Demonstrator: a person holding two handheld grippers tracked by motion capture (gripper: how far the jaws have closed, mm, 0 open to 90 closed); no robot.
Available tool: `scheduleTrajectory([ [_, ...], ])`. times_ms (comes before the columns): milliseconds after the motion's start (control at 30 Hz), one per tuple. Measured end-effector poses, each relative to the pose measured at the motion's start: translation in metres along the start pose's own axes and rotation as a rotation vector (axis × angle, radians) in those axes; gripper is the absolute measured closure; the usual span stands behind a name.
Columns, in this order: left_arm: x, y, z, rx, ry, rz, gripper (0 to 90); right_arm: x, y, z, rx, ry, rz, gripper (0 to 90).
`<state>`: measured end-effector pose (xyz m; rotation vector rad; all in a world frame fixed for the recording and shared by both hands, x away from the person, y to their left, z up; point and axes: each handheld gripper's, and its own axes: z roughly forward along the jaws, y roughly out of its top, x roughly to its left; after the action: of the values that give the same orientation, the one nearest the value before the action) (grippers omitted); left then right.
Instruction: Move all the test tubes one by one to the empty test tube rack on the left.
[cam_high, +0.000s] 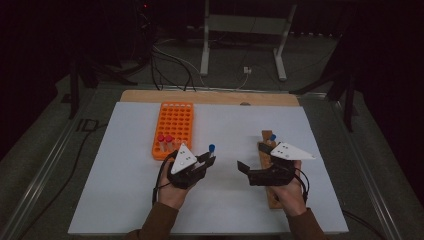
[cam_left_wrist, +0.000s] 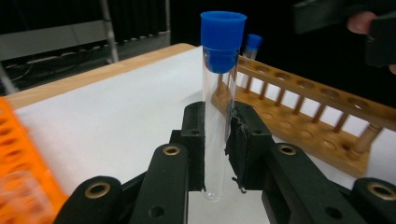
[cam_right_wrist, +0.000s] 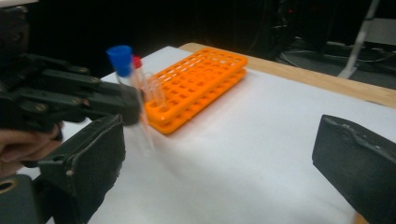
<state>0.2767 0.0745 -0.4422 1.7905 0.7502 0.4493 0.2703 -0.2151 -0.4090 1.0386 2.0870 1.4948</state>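
orange rack left, wooden rack right

We see a clear test tube with a blue cap between our black left gripper pads; our right gripper is black too; the plastic rack is orange, holding red-capped tubes; the wooden rack is light brown; the table sheet is white

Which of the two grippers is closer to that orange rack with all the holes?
Left. The left gripper, shut on a blue-capped tube, is just off the orange rack's near right corner. The right gripper, open, sits farther right, over the wooden rack.
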Motion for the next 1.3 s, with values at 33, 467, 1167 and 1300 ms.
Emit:
scheduleTrajectory([
  [33,0.003,0.001,-0.003,-0.003,0.007,-0.005,77.4,-0.002,0.000,-0.001,-0.004,-0.007,0.004,2.3],
  [467,0.033,0.007,-0.032,-0.055,0.087,-0.057,77.4,-0.013,0.003,-0.011,-0.039,-0.065,0.022,0.7],
  [1167,0.066,0.006,-0.064,-0.077,0.216,-0.096,77.5,-0.023,0.005,-0.021,-0.072,-0.087,0.040,0.7],
  [1300,0.073,0.003,-0.067,-0.083,0.252,-0.105,77.5,-0.024,0.006,-0.022,-0.075,-0.090,0.042,0.7],
])
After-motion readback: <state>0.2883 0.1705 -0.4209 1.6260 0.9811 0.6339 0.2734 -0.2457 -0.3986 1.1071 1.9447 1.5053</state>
